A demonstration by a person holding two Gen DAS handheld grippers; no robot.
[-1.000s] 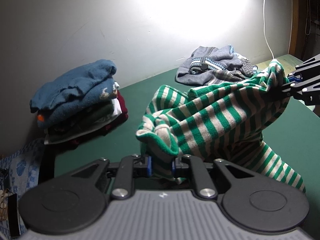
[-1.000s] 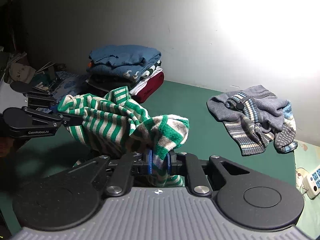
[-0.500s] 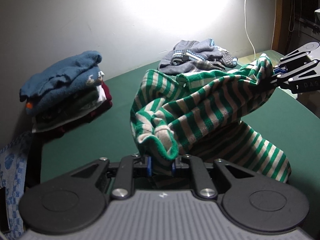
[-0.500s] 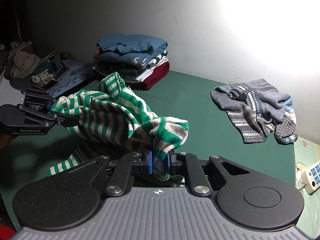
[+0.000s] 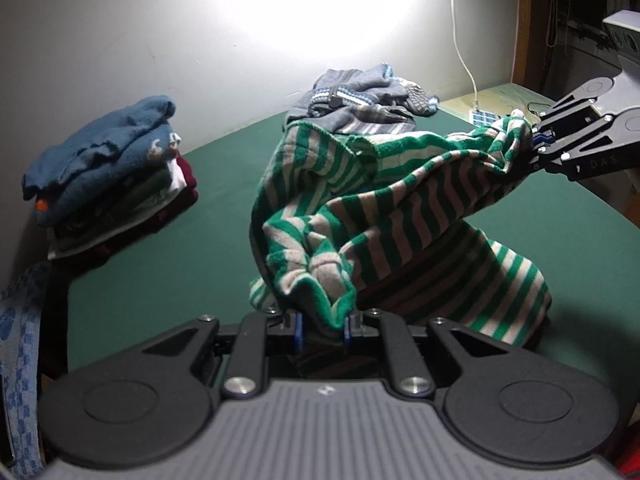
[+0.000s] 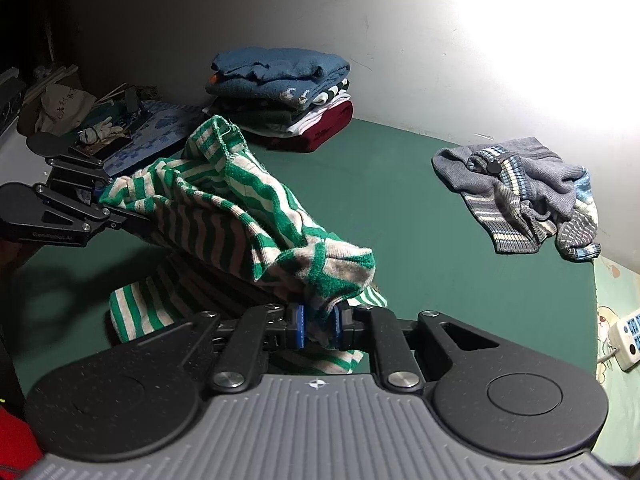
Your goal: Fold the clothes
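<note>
Right, both tools are clamped: the left gripper point(image 5: 322, 326) pinches one bunched edge of the green striped garment point(image 5: 384, 208), the right gripper point(image 6: 318, 328) bites the other end; the cloth hangs stretched between them above the green table point(image 6: 400, 200), its lower part draped onto the surface; further out, a folded stack point(image 6: 280, 92) sits by the wall, a grey knit heap point(image 6: 520, 192) lies crumpled well apart.

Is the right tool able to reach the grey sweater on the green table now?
Probably not as things stand. The right tool is shut on the striped garment, which the left tool also grips. The green table up to the grey sweater looks bare, but the garment must be released first.
</note>
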